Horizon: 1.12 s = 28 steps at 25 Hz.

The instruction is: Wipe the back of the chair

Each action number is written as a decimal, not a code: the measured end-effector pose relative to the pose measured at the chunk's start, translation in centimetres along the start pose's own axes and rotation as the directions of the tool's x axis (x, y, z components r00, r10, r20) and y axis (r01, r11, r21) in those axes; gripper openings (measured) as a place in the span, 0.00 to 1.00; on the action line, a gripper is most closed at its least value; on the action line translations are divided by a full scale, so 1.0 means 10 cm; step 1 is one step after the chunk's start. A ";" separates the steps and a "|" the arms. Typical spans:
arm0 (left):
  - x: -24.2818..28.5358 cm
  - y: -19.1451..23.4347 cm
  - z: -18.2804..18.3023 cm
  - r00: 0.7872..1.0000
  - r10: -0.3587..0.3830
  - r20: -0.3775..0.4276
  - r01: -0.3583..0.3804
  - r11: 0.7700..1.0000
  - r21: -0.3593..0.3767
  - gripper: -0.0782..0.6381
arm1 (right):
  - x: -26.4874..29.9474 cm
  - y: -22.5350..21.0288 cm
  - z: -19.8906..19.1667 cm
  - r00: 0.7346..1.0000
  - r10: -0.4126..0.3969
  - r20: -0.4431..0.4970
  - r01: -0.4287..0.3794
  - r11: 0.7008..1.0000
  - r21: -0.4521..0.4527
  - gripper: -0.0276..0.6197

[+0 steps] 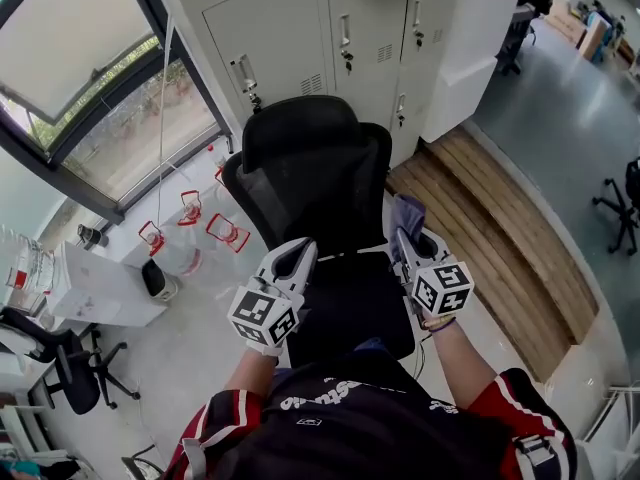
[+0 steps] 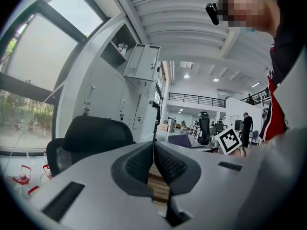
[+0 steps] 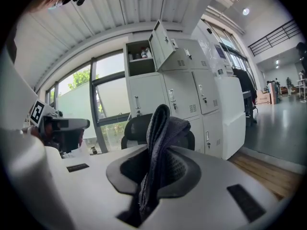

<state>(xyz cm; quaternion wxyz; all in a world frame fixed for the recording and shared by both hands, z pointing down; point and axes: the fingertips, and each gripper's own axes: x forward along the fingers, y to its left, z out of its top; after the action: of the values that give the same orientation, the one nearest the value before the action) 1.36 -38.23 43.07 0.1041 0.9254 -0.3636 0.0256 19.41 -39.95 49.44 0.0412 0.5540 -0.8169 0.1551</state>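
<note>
Right hand-held gripper (image 3: 156, 153) clamps cloth (image 3: 161, 127), confirmed by its own view.

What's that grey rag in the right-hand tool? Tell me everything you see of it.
The cloth is a dark grey, finely textured rag. Folded and bunched, it stands up between the shut fingers of the right gripper, its top flopping over. It is held beside the back of the black chair; contact is unclear.
</note>
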 end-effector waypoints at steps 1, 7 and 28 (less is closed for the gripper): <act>0.05 0.03 -0.01 1.000 -0.005 -0.001 0.005 1.000 -0.003 0.15 | 0.07 -0.07 -0.03 1.000 -0.011 -0.005 0.011 1.000 -0.006 0.14; 0.28 0.33 -0.08 1.000 -0.001 -0.007 0.001 1.000 -0.015 0.14 | 0.60 -0.58 -0.20 0.993 -0.119 -0.016 0.119 0.993 -0.028 0.14; 0.68 1.44 -0.23 0.997 0.071 -0.003 -0.071 0.997 -0.035 0.14 | 2.40 -1.81 -0.73 0.947 -0.318 -0.045 0.314 0.946 -0.082 0.13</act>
<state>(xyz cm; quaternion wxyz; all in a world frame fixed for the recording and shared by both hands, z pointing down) -3.36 -52.52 48.63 0.1198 0.9098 -0.3966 0.0238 26.05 -65.33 65.91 0.1094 0.6711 -0.7212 0.1324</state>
